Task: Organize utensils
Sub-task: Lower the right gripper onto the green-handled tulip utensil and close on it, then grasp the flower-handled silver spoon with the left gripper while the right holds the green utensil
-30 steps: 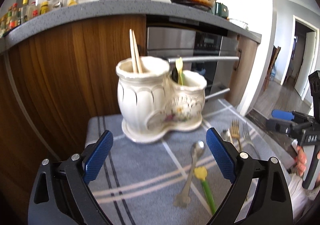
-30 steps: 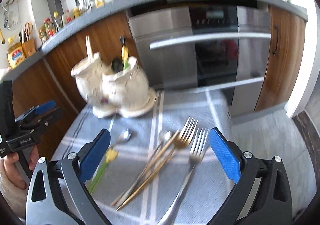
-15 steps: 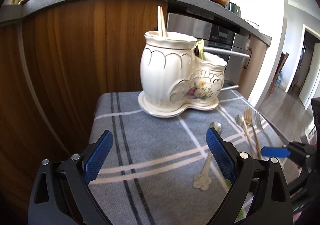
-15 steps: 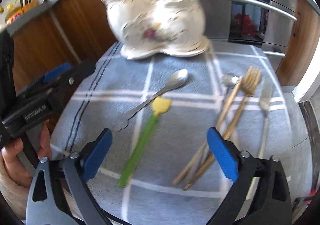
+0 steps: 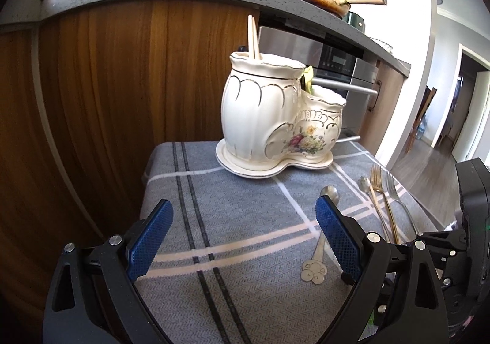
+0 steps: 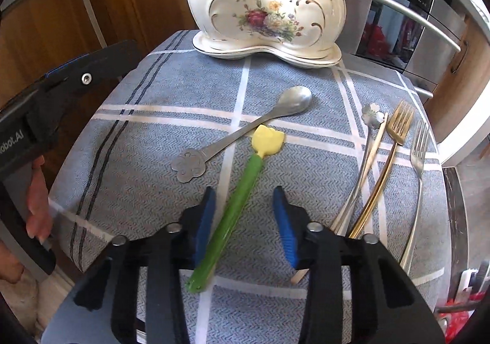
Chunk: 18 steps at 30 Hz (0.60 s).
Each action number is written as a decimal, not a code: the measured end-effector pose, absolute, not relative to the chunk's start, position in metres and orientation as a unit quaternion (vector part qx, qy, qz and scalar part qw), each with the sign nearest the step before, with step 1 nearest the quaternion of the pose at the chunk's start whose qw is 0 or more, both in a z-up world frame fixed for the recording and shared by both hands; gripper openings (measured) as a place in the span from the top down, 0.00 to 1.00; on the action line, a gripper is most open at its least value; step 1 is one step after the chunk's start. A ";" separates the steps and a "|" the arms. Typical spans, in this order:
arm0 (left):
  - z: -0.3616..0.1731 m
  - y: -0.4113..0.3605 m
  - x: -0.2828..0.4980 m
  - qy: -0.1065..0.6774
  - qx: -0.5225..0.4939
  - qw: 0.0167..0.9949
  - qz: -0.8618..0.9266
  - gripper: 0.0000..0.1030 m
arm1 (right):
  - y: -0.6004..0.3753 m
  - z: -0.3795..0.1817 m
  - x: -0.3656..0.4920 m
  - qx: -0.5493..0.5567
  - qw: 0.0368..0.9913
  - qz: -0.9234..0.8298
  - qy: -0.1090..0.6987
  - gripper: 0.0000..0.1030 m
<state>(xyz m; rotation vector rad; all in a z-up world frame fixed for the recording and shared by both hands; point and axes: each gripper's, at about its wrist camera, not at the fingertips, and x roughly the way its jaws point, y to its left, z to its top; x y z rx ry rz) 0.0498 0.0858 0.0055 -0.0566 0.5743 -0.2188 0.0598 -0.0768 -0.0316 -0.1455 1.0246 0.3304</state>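
Note:
A white ceramic utensil holder (image 5: 275, 117) (image 6: 266, 4) with two cups stands at the far side of the grey checked cloth (image 6: 153, 129); chopsticks (image 5: 253, 38) stick out of its taller cup. A green-handled utensil with a yellow tulip end (image 6: 239, 203) lies on the cloth. My right gripper (image 6: 243, 218) is partly closed, its blue pads either side of the green handle, not touching it. A silver spoon (image 6: 245, 132) (image 5: 321, 233) lies left of it. My left gripper (image 5: 243, 240) is wide open and empty over the cloth's left half.
A flower-end spoon (image 6: 367, 154), a gold fork (image 6: 389, 154) and a silver fork (image 6: 418, 178) lie at the cloth's right side. Wooden cabinets (image 5: 122, 84) and an oven (image 6: 407, 16) stand close behind the small table. The left gripper's body (image 6: 46, 105) is at the left edge.
My right gripper has dropped lower and narrowed its jaws around the green handle. My left gripper has shifted slightly and stays open.

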 end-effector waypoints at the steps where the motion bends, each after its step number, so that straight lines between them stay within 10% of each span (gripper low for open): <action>1: 0.005 0.086 0.049 0.282 -0.027 0.953 -0.108 0.09 | -0.077 -0.031 0.059 -0.068 0.855 0.159 0.490 0.70; 18: 0.001 0.080 0.052 0.292 -0.022 0.950 -0.107 0.09 | -0.093 -0.030 0.062 -0.042 0.858 0.180 0.479 0.91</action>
